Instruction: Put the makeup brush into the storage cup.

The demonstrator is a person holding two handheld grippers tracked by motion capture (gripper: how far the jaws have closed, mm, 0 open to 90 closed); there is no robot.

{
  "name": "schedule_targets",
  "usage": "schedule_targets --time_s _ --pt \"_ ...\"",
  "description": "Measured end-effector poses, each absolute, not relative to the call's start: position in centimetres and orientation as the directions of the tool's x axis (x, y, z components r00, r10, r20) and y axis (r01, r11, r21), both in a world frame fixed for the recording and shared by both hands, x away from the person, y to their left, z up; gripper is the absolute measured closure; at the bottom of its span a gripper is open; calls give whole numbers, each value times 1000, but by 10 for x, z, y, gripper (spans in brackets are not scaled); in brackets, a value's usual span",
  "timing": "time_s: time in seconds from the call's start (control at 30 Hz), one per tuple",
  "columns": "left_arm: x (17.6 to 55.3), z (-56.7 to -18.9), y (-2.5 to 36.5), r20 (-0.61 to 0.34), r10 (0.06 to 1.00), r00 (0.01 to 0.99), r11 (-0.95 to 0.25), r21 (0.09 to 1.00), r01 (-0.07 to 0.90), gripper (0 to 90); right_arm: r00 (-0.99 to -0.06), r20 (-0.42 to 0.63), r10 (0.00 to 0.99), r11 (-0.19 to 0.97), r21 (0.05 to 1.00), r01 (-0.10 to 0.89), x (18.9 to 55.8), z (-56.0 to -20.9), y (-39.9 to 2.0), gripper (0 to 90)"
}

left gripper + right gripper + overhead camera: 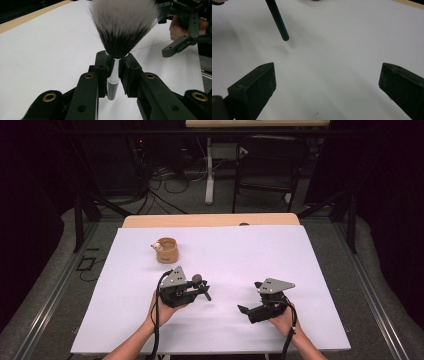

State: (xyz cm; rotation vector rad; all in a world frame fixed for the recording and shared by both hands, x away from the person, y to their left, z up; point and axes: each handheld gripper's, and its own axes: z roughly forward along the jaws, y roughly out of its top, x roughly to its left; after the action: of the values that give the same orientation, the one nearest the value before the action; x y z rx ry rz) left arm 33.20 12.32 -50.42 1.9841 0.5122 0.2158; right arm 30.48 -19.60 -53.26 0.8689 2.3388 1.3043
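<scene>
Left gripper (pixel 202 290) clamps a makeup brush (pixel 117 50) by its silver ferrule, bristles up, above the middle of the white table (pixel 225 255), toward its near edge. Right gripper (pixel 243 310) wide, nothing between jaws, near the near-right corner. Wooden cup (pixel 166 250) toward the far-left corner.

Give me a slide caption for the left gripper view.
Left gripper clamps a makeup brush by its silver ferrule above the white sheet.

High view overhead, facing forward; claw views close; all share white sheet (pixel 225 265)
</scene>
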Motion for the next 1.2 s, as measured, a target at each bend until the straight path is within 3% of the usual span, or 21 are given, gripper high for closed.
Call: schedule_targets --time_s 0.47,0.63,1.2 --pt "338 -501 136 -50 476 878 -404 874 268 766 -728 -28 685 388 860 332 296 -534 -226 0" --pt "340 -499 140 -49 480 876 -415 867 276 767 -719 -94 688 404 874 272 293 -536 -231 0" --pt "352 -490 158 -46 507 861 -421 858 294 767 -703 -88 705 394 874 285 284 -541 -248 0"
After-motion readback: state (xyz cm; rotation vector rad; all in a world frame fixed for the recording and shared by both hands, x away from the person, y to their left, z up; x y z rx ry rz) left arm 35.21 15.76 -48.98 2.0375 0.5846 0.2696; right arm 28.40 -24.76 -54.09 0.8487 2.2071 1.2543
